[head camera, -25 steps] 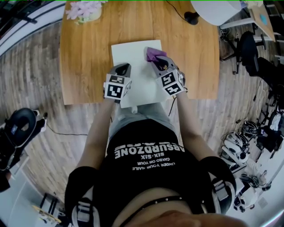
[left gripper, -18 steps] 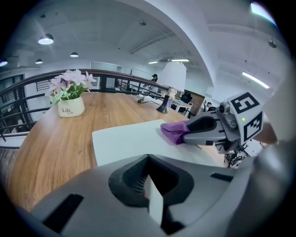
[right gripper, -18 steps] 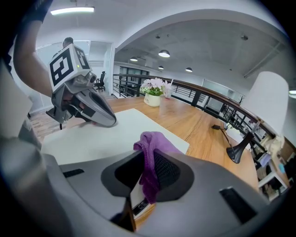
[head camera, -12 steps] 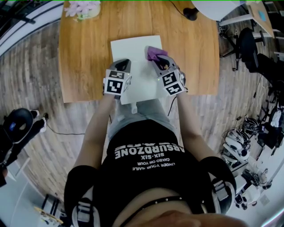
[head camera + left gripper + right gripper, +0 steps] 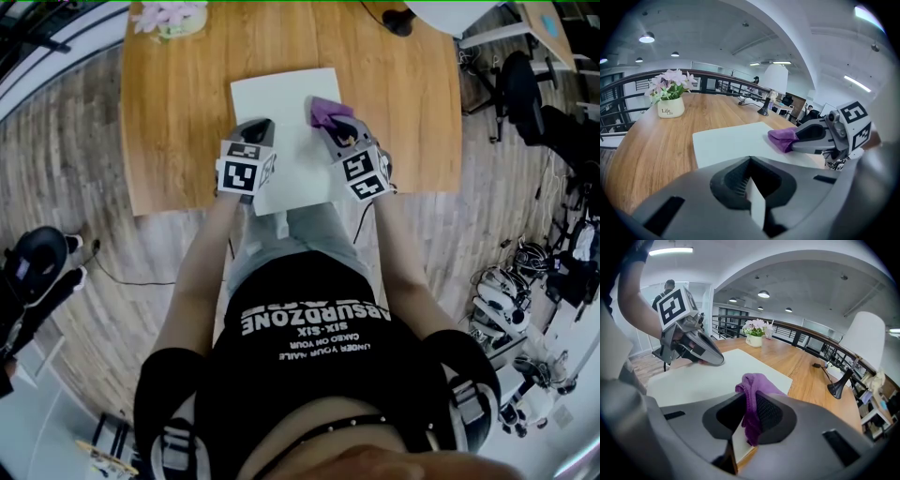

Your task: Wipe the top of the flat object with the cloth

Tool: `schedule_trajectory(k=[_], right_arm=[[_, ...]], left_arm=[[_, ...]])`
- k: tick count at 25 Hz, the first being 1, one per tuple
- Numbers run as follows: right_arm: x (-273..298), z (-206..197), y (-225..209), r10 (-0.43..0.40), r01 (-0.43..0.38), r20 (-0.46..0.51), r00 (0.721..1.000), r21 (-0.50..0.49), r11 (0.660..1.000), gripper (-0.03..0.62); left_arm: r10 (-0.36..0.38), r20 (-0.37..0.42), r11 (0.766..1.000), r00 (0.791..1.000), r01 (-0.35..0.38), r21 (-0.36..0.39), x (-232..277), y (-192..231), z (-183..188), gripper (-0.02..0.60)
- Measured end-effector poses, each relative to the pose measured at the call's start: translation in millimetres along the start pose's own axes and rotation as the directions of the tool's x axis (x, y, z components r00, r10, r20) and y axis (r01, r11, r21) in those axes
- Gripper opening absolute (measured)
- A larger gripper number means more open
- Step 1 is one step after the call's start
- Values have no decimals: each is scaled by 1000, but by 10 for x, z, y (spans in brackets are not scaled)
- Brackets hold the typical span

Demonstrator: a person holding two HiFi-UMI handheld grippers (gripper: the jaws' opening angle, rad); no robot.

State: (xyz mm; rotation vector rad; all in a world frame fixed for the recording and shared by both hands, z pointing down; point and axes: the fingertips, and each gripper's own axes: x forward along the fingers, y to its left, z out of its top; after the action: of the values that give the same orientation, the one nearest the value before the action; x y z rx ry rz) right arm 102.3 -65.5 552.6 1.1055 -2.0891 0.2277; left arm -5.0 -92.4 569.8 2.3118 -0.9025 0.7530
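Since the purple cloth (image 5: pixel 325 111) has barely shifted on the far right of the white flat object (image 5: pixel 281 103) on the desk (image 5: pixel 187 112), wiping looks scarcely advanced, with the right gripper (image 5: pixel 335 128) fingers still closed on the cloth and the left gripper (image 5: pixel 257 129) fingers clamping the object's near left edge.

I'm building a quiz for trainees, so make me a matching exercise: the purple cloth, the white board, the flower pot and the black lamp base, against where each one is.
Things:
1. purple cloth
2. white board
3. flower pot
4. black lamp base

Places:
A. far left corner of the wooden table
B. pinched in the right claw
C. far edge of the table, toward the right
D. near edge clamped in the left claw

Pairs: 1-B, 2-D, 3-A, 4-C
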Motion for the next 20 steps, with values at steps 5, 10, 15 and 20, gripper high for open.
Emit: schedule_trajectory(k=[5,10,15,20], right_arm=[[-44,-30,50,-7,7,-3,1000,3,1000,75],[-93,-62,110,-16,16,-1,1000,10,1000,75],[-152,-114,167,-27,27,4,1000,10,1000,75],[-149,-115,185,-34,34,6,999,3,999,75]], left_arm=[[8,10,1000,1000,-8,4,-10,0,-2,17],[8,14,1000,1000,-8,5,-34,-16,25,17],[17,19,1000,1000,-17,12,-30,-17,-11,17],[20,29,1000,999,-21,19,-7,2,31,17]])
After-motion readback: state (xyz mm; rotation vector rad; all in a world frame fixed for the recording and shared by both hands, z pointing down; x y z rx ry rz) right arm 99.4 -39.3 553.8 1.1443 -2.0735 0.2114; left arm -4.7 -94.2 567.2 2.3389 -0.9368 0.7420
